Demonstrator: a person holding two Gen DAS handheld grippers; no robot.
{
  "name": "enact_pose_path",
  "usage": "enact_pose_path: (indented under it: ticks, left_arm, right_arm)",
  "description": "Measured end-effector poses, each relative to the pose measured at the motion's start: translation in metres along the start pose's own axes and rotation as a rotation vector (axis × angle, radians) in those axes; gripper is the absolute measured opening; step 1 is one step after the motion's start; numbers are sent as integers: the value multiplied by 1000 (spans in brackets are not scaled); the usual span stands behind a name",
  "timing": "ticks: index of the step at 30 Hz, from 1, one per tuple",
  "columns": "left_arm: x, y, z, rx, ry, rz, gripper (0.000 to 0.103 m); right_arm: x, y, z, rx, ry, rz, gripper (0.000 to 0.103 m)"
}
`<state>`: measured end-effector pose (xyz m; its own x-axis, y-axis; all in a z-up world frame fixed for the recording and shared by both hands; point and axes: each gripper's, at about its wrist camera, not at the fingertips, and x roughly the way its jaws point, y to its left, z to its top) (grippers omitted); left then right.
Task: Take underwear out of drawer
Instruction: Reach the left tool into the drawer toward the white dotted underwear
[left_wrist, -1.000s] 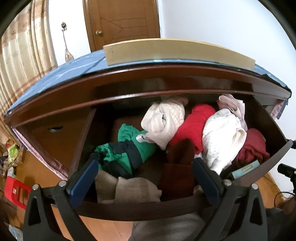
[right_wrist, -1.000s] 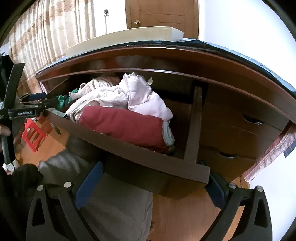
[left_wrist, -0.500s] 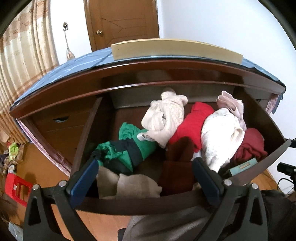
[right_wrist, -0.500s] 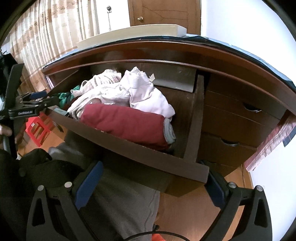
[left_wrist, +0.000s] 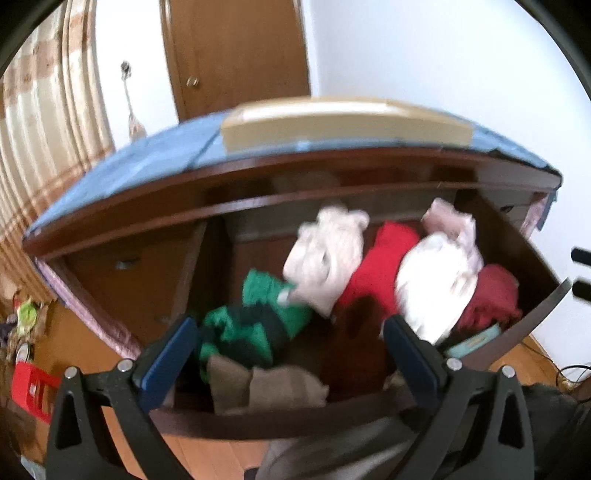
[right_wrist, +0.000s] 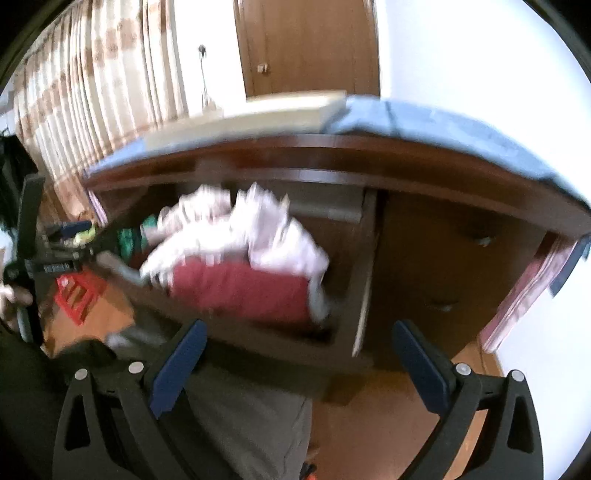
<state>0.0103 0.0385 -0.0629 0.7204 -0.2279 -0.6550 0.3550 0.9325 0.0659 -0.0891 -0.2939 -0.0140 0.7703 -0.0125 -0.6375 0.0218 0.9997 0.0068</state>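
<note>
Now we hold our left gripper (left_wrist: 290, 341) wide open with nothing in it, over the front of the open drawer (left_wrist: 280, 421). Our right gripper (right_wrist: 297, 360) is wide open and empty too. The clothes (left_wrist: 325, 254) lie piled inside the drawer, toward 12 o'clock. Everything looks blurry, so which piece is underwear we cannot tell.

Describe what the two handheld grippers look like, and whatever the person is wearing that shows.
Both the left gripper and the right gripper share one design: black angular plastic frames with triangular cut-outs, silver round bolts, and long flat jaws faced in dark blue. In the right wrist view, the left gripper's black body carries a small white label, too blurred to read. Grey clothing shows below. No cables are visible.
</note>
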Motion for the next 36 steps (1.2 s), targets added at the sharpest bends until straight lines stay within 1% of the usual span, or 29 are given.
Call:
enact_pose_path:
  ticks: [1,4,7,10,13,17,24,27,33,36]
  left_arm:
    - [-3,-3,6,7,-14,-22,103]
    - [-4,-15,18,32,-27,-60,103]
    - [-3,-30,30,68,-29,-97,103]
    - [2,-44,37,103,-28,-121,103]
    - [7,-49,42,106,-9,-115,103]
    - [16,-47,46,67,21,-107,103]
    - [23,-48,50,75,33,-55,103]
    - [26,-49,51,76,43,-48,103]
    - [34,-53,53,90,70,-61,103]
    - [40,-56,53,98,91,-64,103]
  right_arm:
    - [-6,-1,6,17,-26,6,102]
    - [-12,-1,19,60,-68,36,102]
    - [-7,7,31,77,-84,61,102]
    - [-4,17,40,69,-92,58,102]
    - [-2,24,48,66,-110,56,102]
    - [8,26,56,75,-113,70,102]
    - [29,29,70,138,-111,93,102]
    - [35,29,76,155,-110,77,102]
    - [41,27,77,158,-113,-34,102]
    - [41,21,73,178,-115,-40,102]
